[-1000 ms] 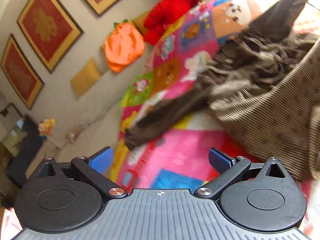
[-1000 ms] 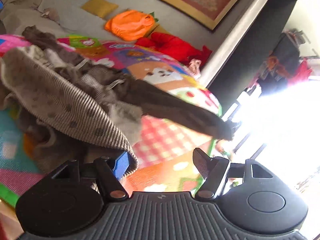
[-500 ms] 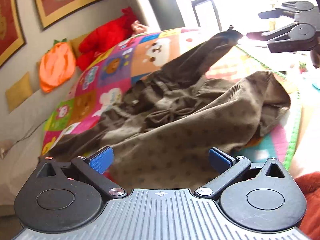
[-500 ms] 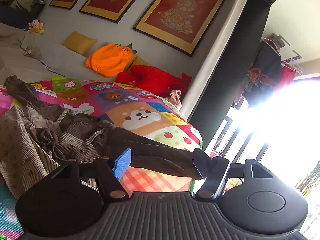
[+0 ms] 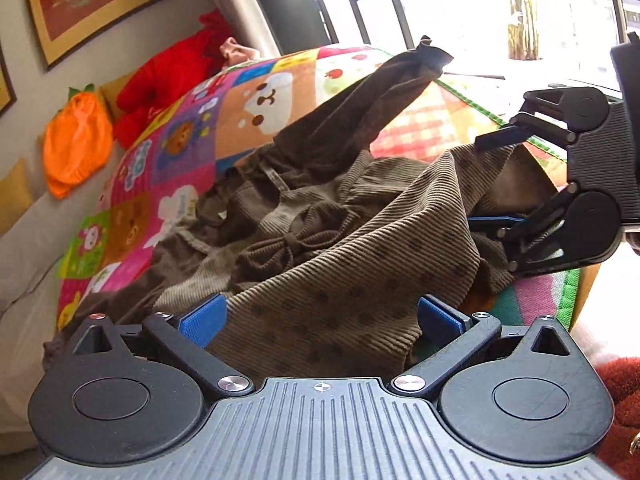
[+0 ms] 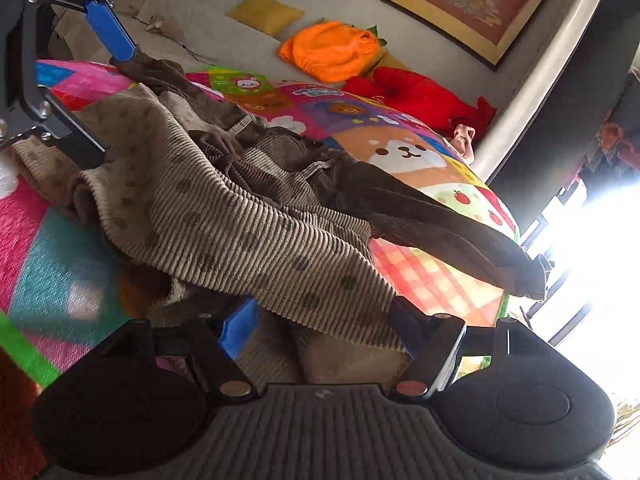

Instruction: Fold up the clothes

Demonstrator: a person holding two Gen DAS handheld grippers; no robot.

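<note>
A brown corduroy garment (image 5: 344, 264) with dark dots lies crumpled on a colourful play mat (image 5: 168, 152). One dark sleeve (image 5: 384, 96) stretches toward the window. My left gripper (image 5: 320, 320) is open, with the garment's near hem lying loosely between its blue pads (image 5: 202, 320). My right gripper (image 5: 474, 182) reaches in from the right, and its jaws are opening around a fold of the same garment without pressing on it. In the right wrist view the striped hem (image 6: 280, 240) drapes over my right gripper (image 6: 324, 324). My left gripper (image 6: 110, 106) stands at the upper left by the garment's far edge.
An orange pumpkin cushion (image 5: 76, 144) and a red plush (image 5: 168, 80) rest against the wall beyond the mat. A yellow cushion (image 6: 264, 12) lies on grey bedding. Framed pictures (image 6: 476, 0) hang above. The mat's green edge (image 5: 570, 296) and a bright window (image 5: 460, 4) are on the right.
The left gripper swung from the mat's far side to the garment's near hem. The right gripper dropped from above the dark sleeve down to the garment's edge.
</note>
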